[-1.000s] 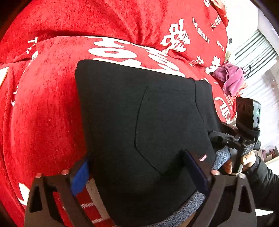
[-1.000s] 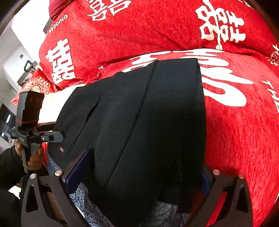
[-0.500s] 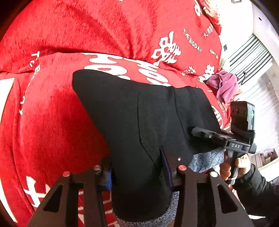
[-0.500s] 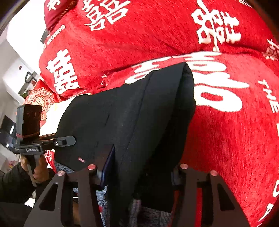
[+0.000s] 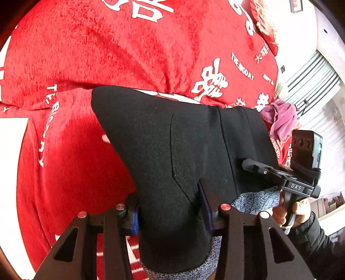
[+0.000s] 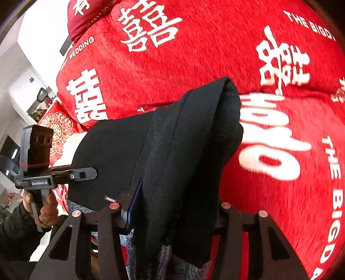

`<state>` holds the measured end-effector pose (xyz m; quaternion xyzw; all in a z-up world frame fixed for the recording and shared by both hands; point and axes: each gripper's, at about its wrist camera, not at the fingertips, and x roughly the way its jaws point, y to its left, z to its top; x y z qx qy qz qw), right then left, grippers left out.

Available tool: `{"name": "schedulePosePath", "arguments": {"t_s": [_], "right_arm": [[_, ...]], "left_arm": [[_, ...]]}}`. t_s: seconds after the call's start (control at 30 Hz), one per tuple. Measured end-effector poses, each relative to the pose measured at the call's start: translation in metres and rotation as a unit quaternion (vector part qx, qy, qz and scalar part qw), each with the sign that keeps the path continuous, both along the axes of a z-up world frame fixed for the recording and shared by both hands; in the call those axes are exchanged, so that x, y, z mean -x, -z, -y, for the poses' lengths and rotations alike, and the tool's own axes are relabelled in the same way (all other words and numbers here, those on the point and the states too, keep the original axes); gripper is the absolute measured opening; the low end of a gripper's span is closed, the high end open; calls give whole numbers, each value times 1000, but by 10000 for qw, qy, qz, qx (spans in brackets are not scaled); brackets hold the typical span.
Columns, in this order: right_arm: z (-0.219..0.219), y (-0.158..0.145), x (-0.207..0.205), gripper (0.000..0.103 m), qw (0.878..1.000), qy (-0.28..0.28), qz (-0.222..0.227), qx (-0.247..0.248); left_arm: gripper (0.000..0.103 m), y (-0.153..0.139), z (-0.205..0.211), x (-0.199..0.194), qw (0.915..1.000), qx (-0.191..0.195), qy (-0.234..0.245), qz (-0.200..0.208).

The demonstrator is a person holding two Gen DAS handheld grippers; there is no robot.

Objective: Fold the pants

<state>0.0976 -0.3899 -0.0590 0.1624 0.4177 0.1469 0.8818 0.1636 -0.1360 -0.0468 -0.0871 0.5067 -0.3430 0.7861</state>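
A red bedspread printed with white characters is spread beneath. The black pants are clamped at their near edge by the left gripper and by the right gripper, each narrowed onto bunched cloth. A purple garment is seen beyond. The folded pants extend away from the fingers.

A red bedspread printed with white characters and English words covered the bed, with a red pillow at its far edge. White walls stood behind, daylight fell through slatted blinds, and a purple cloth lay at the bedspread's edge.
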Motion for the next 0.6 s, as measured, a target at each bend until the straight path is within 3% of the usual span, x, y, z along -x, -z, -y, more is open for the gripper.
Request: {"name": "schedulePosePath", "arguments": {"t_s": [0.23,0.6], "right_arm": [[1,-13,-39,53,9999,-15,-94,90],[4,1,-80,53,9987,105,-488,123]], "left_arm": [[45,2,1,-35,9998,-64,-97,-170],[45,24,3,-71,9987,-166,-115,-470]]}}
